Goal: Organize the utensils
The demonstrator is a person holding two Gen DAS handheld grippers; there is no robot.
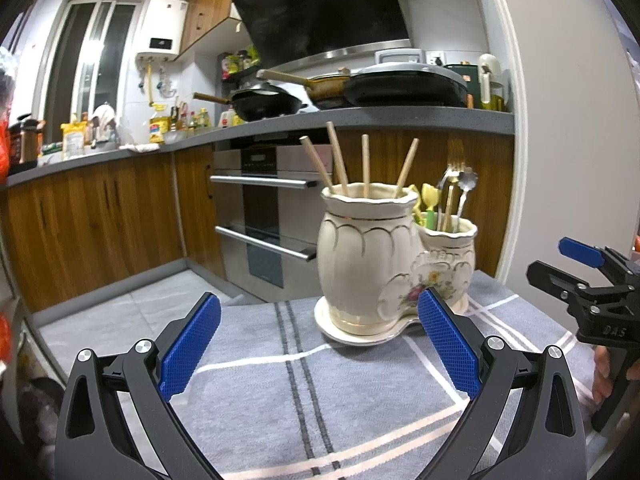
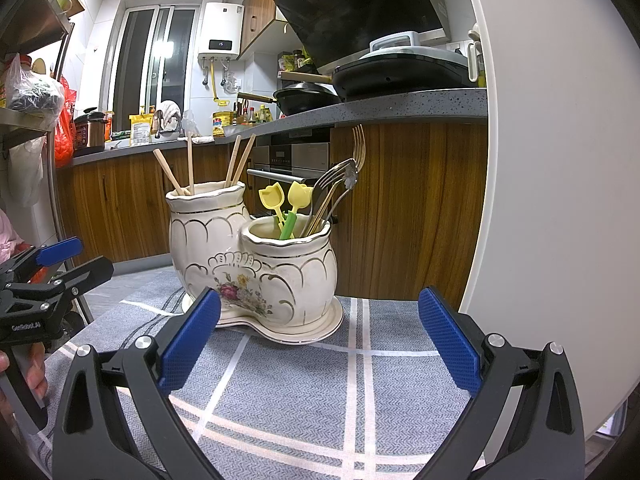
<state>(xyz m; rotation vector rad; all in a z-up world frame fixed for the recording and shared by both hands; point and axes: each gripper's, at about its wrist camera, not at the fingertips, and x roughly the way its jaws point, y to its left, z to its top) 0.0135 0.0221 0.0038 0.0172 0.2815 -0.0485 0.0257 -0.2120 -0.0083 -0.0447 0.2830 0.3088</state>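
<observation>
A cream ceramic double utensil holder [image 1: 368, 256] [image 2: 256, 268] stands on a grey plaid cloth [image 1: 304, 392] [image 2: 304, 392]. Its taller pot holds several wooden chopsticks [image 1: 340, 160] [image 2: 190, 160]. Its shorter pot holds metal forks and a spoon [image 1: 456, 184] [image 2: 340, 184] and yellow-green plastic picks [image 2: 288, 204]. My left gripper [image 1: 320, 340] is open and empty, just in front of the holder. My right gripper [image 2: 320, 336] is open and empty, in front of the holder from the other side. Each gripper shows at the edge of the other's view, the right in the left wrist view [image 1: 592, 280] and the left in the right wrist view [image 2: 52, 272].
A white wall or pillar [image 2: 552, 160] rises close on the right of the cloth. Behind are wooden kitchen cabinets [image 1: 100, 216], an oven [image 1: 264, 208] and a counter with pans [image 1: 392, 84]. The cloth's left edge drops to the floor [image 1: 140, 300].
</observation>
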